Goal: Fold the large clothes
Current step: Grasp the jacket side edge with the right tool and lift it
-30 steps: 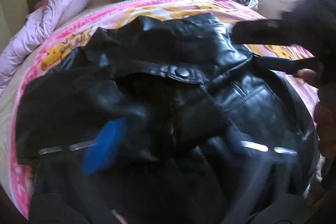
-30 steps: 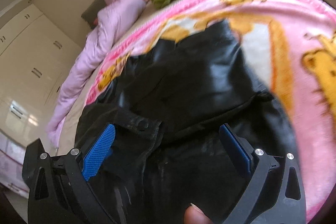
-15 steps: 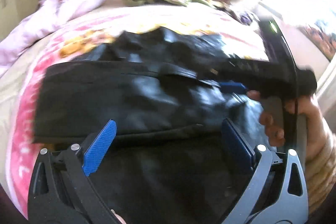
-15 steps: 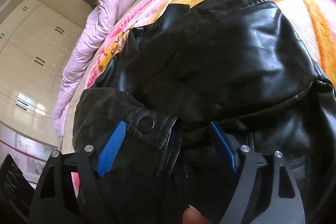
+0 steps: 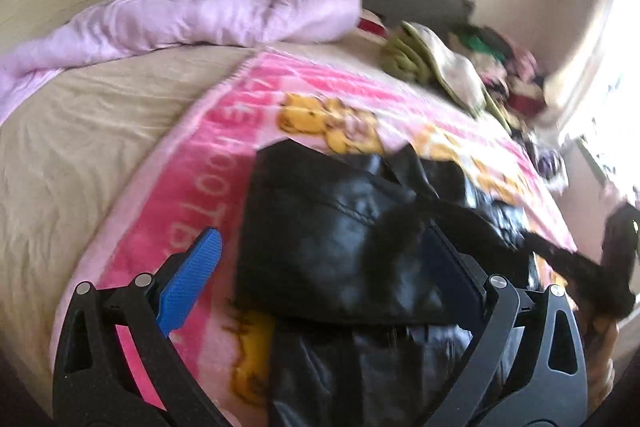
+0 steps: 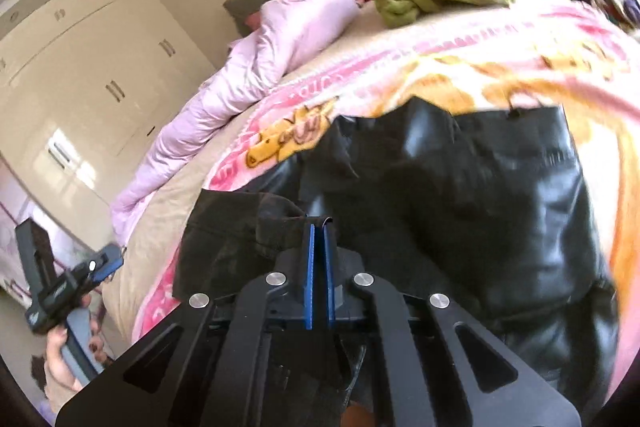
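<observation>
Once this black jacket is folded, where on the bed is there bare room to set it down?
Free: the beige sheet between the pink blanket and the lilac duvet. Crowded: the clothes pile by the window, and the blanket's middle under the black jacket.

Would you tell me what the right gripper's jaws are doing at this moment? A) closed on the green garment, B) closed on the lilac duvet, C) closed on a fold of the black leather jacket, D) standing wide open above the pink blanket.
C: in the right wrist view the right gripper has its blue pads pressed together on an edge of the black leather jacket.
</observation>
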The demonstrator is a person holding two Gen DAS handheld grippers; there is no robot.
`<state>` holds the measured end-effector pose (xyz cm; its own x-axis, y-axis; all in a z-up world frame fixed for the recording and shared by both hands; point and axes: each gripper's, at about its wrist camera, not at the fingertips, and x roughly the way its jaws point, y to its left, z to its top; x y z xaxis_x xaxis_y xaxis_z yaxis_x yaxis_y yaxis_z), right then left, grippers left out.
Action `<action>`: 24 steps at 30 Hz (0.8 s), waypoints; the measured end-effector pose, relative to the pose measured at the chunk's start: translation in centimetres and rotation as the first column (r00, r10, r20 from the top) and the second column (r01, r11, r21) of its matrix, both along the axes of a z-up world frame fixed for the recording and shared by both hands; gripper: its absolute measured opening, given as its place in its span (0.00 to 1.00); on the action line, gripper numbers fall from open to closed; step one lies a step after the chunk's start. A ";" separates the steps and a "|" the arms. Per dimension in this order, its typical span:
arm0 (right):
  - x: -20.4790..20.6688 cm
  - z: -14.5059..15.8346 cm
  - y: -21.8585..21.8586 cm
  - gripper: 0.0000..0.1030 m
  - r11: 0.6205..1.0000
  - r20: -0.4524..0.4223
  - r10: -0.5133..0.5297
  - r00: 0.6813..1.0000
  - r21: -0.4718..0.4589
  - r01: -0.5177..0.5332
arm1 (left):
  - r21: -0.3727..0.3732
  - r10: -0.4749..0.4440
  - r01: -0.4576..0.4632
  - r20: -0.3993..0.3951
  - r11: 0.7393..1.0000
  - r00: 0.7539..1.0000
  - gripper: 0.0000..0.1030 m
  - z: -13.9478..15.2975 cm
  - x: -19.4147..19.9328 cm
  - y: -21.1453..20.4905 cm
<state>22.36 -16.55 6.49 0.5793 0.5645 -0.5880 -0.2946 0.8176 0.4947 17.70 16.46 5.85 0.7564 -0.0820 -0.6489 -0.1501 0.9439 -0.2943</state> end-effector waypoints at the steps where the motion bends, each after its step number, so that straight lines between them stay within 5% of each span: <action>1: 0.0 0.2 0.0 0.09 1.000 0.006 0.005 1.000 -0.020 -0.005 | -0.021 0.008 -0.008 0.001 1.000 1.000 0.91 0.1 0.2 0.4; 6: 0.0 -2.1 -0.7 0.57 0.997 -0.047 -0.009 0.999 -0.082 0.005 | -0.056 0.020 -0.020 -0.012 0.998 1.000 0.91 -0.6 1.6 0.5; 10: -0.4 -4.9 -1.3 0.73 0.995 -0.110 -0.041 0.993 -0.095 0.031 | -0.073 0.020 -0.022 -0.026 0.997 0.999 0.91 -1.5 2.5 0.2; 13: -0.1 -6.9 -0.6 0.74 0.996 -0.167 -0.025 0.986 -0.085 0.011 | -0.076 0.021 -0.023 -0.030 0.997 0.999 0.91 -1.8 2.6 0.1; 14: 0.2 -7.5 -0.2 0.74 0.997 -0.184 -0.012 0.983 -0.077 -0.002 | -0.076 0.024 -0.026 -0.030 0.997 0.999 0.91 -1.9 2.6 0.1; 15: 0.2 -7.8 0.2 0.60 0.997 -0.189 -0.007 0.982 -0.075 -0.007 | -0.078 0.028 -0.030 -0.028 0.997 0.999 0.91 -1.9 2.6 0.3; 17: 0.3 -7.8 1.2 0.12 0.998 -0.177 0.029 0.984 -0.042 -0.037 | -0.079 0.042 -0.044 -0.023 0.996 0.999 0.91 -1.5 2.4 0.8; 24: -2.0 0.5 3.3 0.03 0.996 0.140 0.083 0.987 -0.057 -0.076 | -0.089 0.107 -0.107 -0.009 0.990 0.994 0.91 -0.1 2.4 3.3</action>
<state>20.33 -13.21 6.95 0.6137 0.5833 -0.5320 -0.4240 0.8120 0.4012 20.07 19.74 5.75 0.7610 -0.0585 -0.6461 -0.2504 0.8923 -0.3757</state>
